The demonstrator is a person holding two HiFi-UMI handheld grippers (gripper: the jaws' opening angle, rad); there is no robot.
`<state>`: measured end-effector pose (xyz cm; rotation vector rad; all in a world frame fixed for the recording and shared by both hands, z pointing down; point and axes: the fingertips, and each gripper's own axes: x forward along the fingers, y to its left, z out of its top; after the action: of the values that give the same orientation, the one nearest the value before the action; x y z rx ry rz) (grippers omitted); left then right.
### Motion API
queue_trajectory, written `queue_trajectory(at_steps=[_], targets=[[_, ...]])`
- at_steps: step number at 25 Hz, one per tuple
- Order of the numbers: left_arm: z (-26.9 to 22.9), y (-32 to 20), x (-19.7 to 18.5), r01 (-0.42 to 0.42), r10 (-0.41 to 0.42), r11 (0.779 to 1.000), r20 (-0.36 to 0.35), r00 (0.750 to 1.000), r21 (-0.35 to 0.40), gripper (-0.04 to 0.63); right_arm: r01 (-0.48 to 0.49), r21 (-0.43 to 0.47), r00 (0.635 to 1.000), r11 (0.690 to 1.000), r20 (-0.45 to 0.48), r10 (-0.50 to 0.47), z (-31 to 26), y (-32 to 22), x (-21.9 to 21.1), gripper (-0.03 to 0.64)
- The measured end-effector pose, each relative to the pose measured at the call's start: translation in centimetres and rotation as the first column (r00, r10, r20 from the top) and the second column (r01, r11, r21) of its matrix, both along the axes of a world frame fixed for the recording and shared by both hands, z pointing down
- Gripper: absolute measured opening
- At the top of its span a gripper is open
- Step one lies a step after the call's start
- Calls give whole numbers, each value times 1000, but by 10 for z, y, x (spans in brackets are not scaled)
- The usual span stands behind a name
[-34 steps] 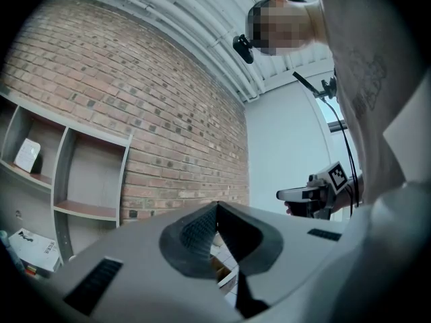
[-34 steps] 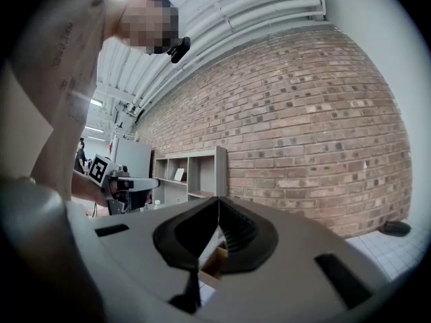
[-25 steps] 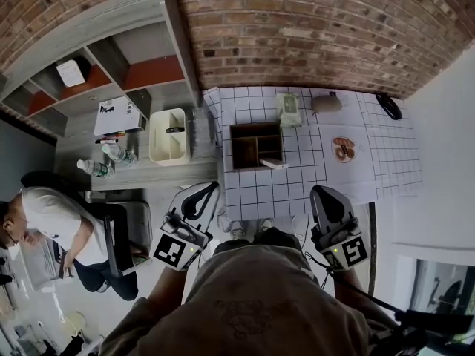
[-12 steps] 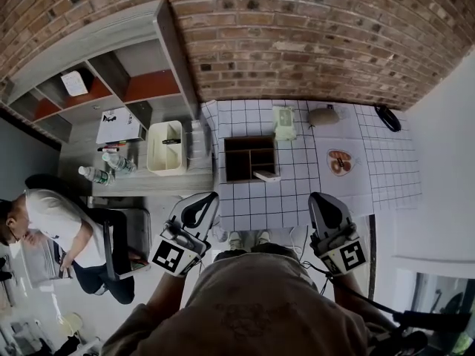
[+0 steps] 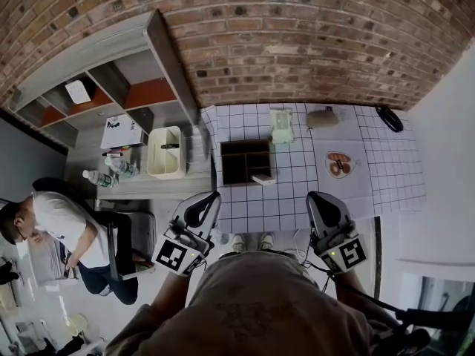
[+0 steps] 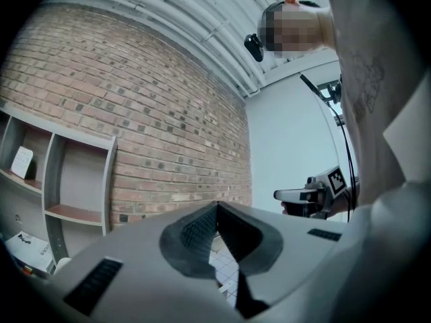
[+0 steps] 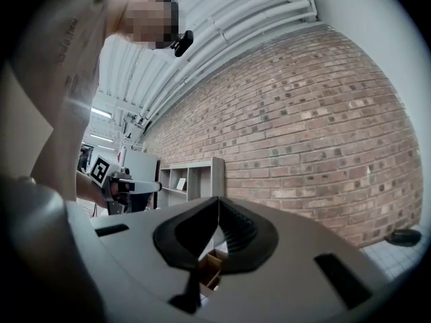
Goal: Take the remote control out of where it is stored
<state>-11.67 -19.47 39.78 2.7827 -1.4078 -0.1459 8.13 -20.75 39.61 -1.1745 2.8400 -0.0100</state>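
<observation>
- Divided box (image 5: 247,162) sits on table (image 5: 297,199), near the table's left edge.
- Behind box: small device (image 5: 282,124), then brick wall (image 5: 297,43).
- Right of box: plate (image 5: 340,163).
- Left of box, off the table: bin (image 5: 167,153) on bench (image 5: 159,185); bottles (image 5: 119,167) farther left.

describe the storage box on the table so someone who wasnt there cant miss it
Below the brick wall stands a table covered in a white grid cloth. Toward its left side sits the wooden box, open on top and split into compartments. It is the only brown, walled thing on the cloth; the pale green item just behind it is small and light.
</observation>
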Motion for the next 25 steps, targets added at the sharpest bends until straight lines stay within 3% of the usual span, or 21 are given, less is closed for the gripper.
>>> queue_trajectory(at_steps=[21,25], targets=[[-3,-13,3,32,-33,999,13,999,26,5,28,21,1000,999,2,-28,-5,-16,-2,14],[-3,-15,2,29,-30,999,8,1000,27,5,84,-1,996,996,-42,-84,4,-19,-10,14]])
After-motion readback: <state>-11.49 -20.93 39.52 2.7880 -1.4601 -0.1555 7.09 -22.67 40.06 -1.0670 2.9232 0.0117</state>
